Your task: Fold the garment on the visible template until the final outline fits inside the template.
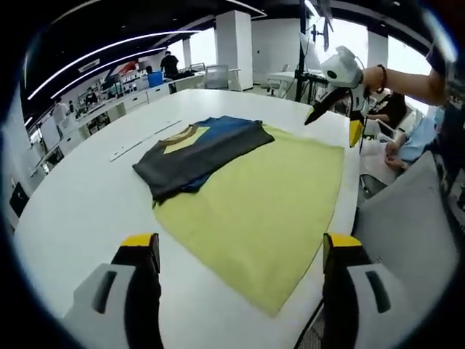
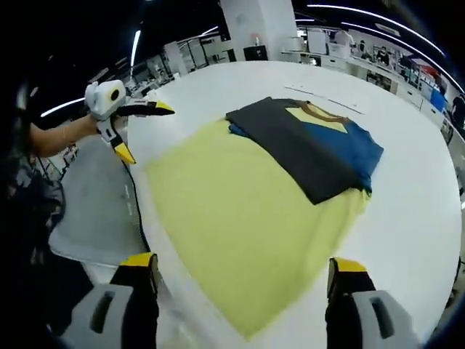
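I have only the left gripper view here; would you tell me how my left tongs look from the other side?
Observer: In the right gripper view, the left gripper is held in the air at the table's edge. Its tongs are open and touch no cloth.
Operator: Thank you. And what do the right tongs have in front of them?
Observer: The right gripper is open too. The near corner of the yellow template lies between its tongs, and the folded garment sits beyond that, at the template's far end.
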